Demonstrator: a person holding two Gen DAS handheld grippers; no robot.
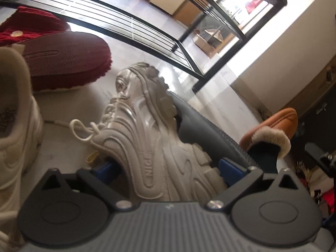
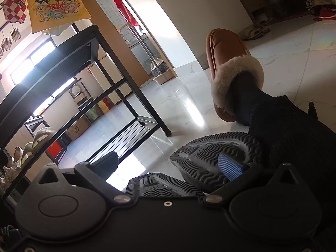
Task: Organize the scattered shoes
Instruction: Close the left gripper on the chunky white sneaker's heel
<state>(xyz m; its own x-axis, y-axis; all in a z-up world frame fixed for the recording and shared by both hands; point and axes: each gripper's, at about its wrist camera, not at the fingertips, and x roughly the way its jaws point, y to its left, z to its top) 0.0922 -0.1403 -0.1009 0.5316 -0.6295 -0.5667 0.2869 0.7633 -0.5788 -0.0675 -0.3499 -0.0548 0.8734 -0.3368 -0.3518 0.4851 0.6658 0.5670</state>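
Observation:
My left gripper point(image 1: 166, 168) is shut on a beige chunky sneaker point(image 1: 151, 130), its blue pads pressing the heel end from both sides; the shoe lies on its side, toe pointing away. A second cream sneaker point(image 1: 14, 113) sits at the left edge. Dark red knit slippers point(image 1: 67, 63) lie sole-up behind. A dark grey slipper point(image 1: 201, 126) shows behind the beige sneaker. In the right wrist view my right gripper point(image 2: 170, 166) holds dark grey slippers point(image 2: 210, 157) sole-up; the blue pad point(image 2: 230, 167) presses the sole. The black shoe rack point(image 2: 88, 67) stands to the left.
The shoe rack's lower shelf point(image 1: 126, 25) crosses the left wrist view. The person's foot in an orange fur-lined slipper point(image 2: 229, 67) stands on the glossy white tile floor point(image 2: 294, 63). Pale shoes point(image 2: 40, 138) sit on a rack shelf. Bags point(image 2: 56, 2) hang above; boxes point(image 1: 208, 40) lie beyond.

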